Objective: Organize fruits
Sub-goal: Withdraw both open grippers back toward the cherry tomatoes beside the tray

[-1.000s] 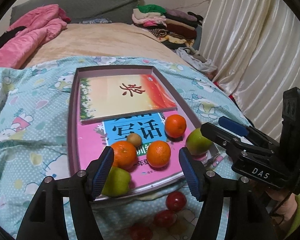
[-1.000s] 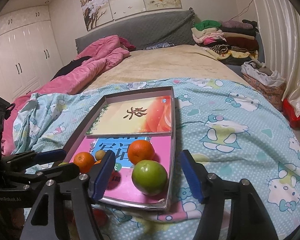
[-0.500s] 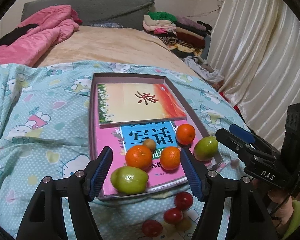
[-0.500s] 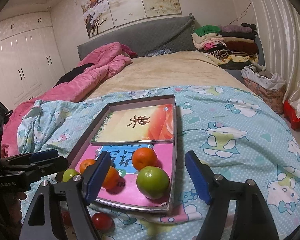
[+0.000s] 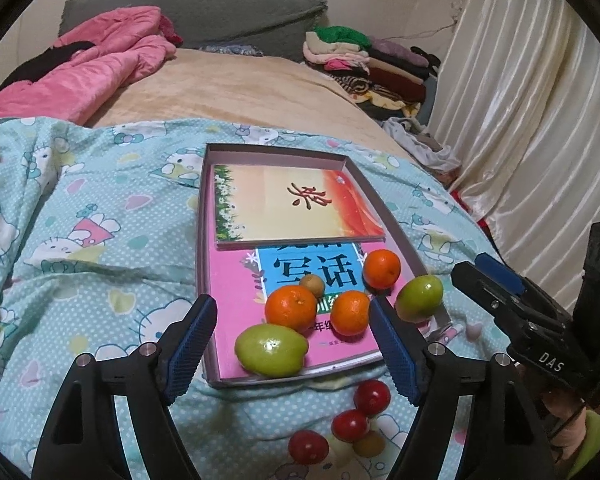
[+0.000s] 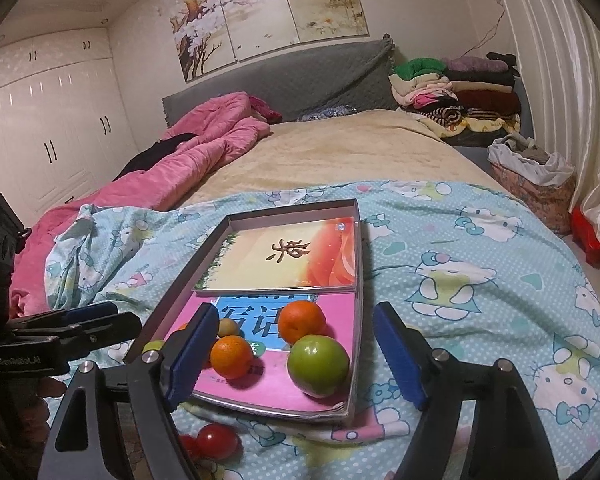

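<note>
A shallow box lid (image 5: 202, 240) lies on the bed with two books inside. On the pink book sit three oranges (image 5: 290, 306), a small brown fruit (image 5: 313, 284) and two green fruits (image 5: 271, 349) (image 5: 419, 298). Three red fruits (image 5: 372, 397) and a small yellowish one lie on the blanket in front of the lid. My left gripper (image 5: 296, 354) is open and empty, raised just before the lid's near edge. My right gripper (image 6: 296, 354) is open and empty, near the right green fruit (image 6: 318, 364); it also shows in the left wrist view (image 5: 500, 296).
The lid rests on a light blue cartoon-print blanket (image 5: 100, 248). A pink quilt (image 5: 100, 60) lies at the back left. Folded clothes (image 5: 364, 56) are stacked at the back right. White curtains (image 5: 520, 100) hang on the right. White wardrobes (image 6: 52, 120) stand on the left.
Both grippers have pulled back and risen from the lid, so the fruits look smaller and the red fruits on the blanket show more. Both stayed open and empty.
</note>
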